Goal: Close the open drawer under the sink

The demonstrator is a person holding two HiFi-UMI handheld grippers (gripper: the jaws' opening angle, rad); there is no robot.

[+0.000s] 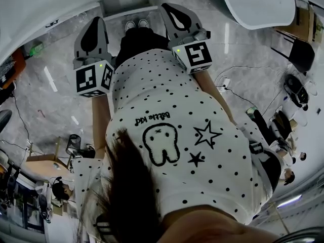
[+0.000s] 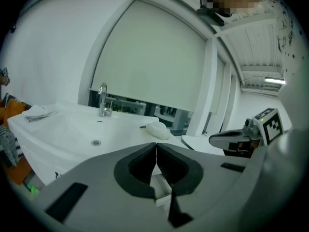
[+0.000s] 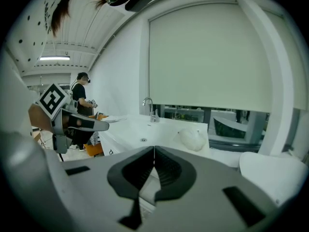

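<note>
Two grippers are held out side by side before the person's dotted shirt [image 1: 167, 110]: the left gripper [image 2: 156, 153] and the right gripper [image 3: 154, 158], each clenched with its pads pressed together on nothing. Just beyond them stands the white sink [image 2: 67, 127] with its tap [image 2: 103, 99] and a white lump [image 2: 157, 128] on the rim. The drawer belongs under that basin, where only a white cabinet front [image 3: 116, 141] shows, and I cannot tell how far it stands out.

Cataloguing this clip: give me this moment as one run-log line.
left gripper: shut, empty | right gripper: shut, empty | sink: ahead, untouched | drawer: not in view
</note>
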